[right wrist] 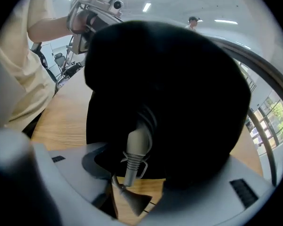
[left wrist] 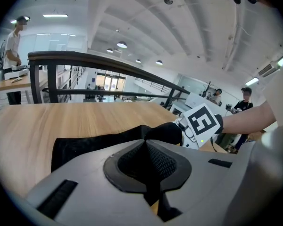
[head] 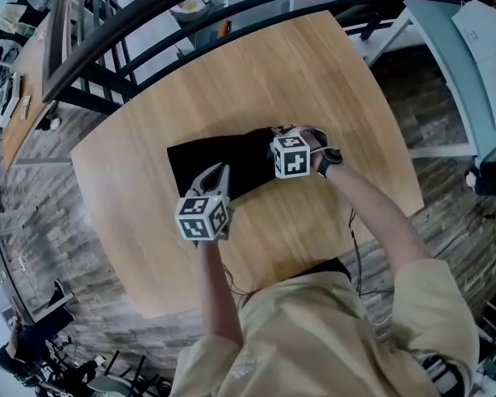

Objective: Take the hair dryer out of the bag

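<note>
A black bag [head: 219,160] lies flat in the middle of the wooden table [head: 314,73]. My left gripper [head: 217,174] is at the bag's near edge; in the left gripper view its jaws [left wrist: 148,161] are shut with black bag fabric [left wrist: 94,142] pinched between the pads. My right gripper, under its marker cube [head: 291,155], is at the bag's right end. In the right gripper view the right gripper [right wrist: 153,173] is open. The bag's dark mouth [right wrist: 179,88] fills the view. A grey hair dryer handle end [right wrist: 137,145] with a ribbed cord sleeve pokes out between the open jaws, untouched.
A black curved railing [head: 231,7] runs past the table's far edge. Desks with clutter stand at the far left [head: 16,81], and a pale desk [head: 471,48] at the right. People [left wrist: 245,102] stand in the background beyond the table.
</note>
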`<state>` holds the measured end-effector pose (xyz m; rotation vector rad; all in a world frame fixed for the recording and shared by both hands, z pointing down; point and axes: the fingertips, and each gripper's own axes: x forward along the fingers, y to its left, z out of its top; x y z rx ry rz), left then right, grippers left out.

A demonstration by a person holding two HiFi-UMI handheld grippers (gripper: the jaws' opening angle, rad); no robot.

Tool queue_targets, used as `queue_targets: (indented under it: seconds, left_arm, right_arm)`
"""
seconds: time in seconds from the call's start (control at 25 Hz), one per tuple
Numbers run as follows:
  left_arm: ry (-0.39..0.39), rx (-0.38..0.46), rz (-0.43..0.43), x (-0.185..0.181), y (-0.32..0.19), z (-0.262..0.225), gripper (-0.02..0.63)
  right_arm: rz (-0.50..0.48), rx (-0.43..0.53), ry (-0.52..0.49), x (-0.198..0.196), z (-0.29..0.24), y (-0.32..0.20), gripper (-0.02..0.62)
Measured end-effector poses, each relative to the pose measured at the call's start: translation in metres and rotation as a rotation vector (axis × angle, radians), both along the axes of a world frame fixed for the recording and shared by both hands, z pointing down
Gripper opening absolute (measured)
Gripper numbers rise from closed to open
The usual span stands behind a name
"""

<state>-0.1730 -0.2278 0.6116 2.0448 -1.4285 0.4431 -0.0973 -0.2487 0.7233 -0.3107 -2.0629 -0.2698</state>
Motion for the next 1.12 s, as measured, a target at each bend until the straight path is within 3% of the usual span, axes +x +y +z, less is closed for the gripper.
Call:
queue_targets:
  seconds: [0.24, 0.32, 0.76, 1.12]
  left_arm:
    - [0.008, -0.013, -0.014, -0.003, 0.001, 0.005, 0.018]
    - [0.013, -0.018, -0.021, -0.006, 0.001, 0.007, 0.018]
    - [0.075, -0.04, -0.089, -0.019, 0.0, 0.014, 0.018]
    - [0.091, -0.04, -0.116, -0.016, 0.004, 0.019, 0.018]
  right_arm:
    - [0.059, -0.196, 0.03, 0.0, 0.006, -0.001, 0.206]
    - [0.078, -0.214, 0.031, -0.001, 0.004, 0.0, 0.195]
    - [0.085, -0.048, -0.059, 0.002, -0.022, -0.001, 0.167]
    - [0.053, 0.106, -0.103, 0.03, -0.069, 0.0, 0.161]
